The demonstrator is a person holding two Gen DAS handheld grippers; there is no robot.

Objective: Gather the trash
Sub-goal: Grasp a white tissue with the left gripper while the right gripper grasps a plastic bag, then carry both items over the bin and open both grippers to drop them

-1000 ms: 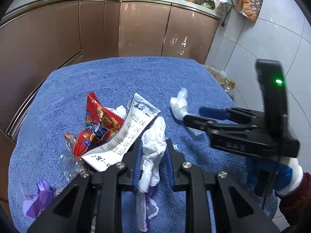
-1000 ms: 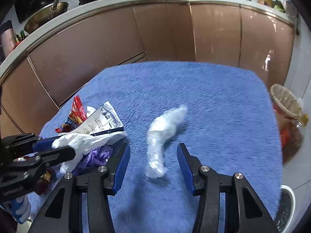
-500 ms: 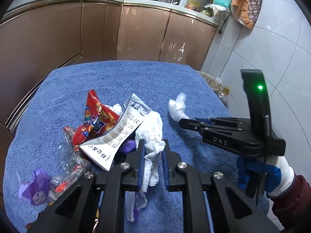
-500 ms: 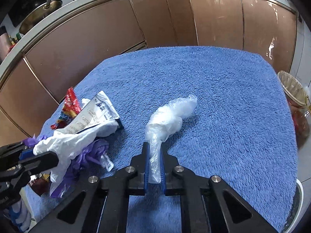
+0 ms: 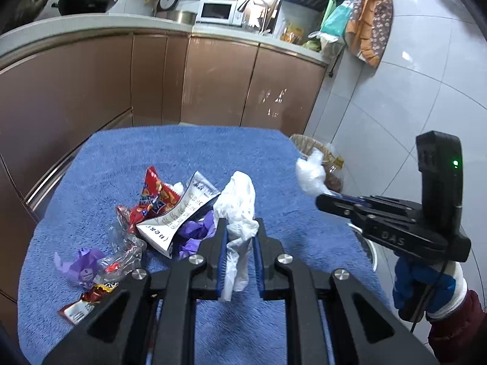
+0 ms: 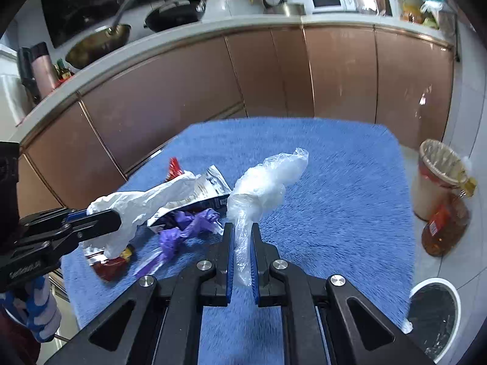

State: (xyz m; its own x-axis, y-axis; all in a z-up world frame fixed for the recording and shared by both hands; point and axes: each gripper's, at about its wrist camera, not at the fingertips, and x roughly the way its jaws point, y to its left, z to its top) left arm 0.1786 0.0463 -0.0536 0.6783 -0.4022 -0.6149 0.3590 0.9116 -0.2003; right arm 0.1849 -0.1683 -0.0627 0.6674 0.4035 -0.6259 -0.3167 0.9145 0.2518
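Up front in the left wrist view, the left gripper (image 5: 239, 231) pinches a white crumpled bag (image 5: 239, 210); wrappers (image 5: 146, 213) lie at nine o'clock on the blue cloth (image 5: 182, 152). Only the right wrist view shows the right gripper (image 6: 242, 240) clamping clear plastic (image 6: 264, 179), and a lined bin (image 6: 438, 176) at three o'clock, contents unclear.
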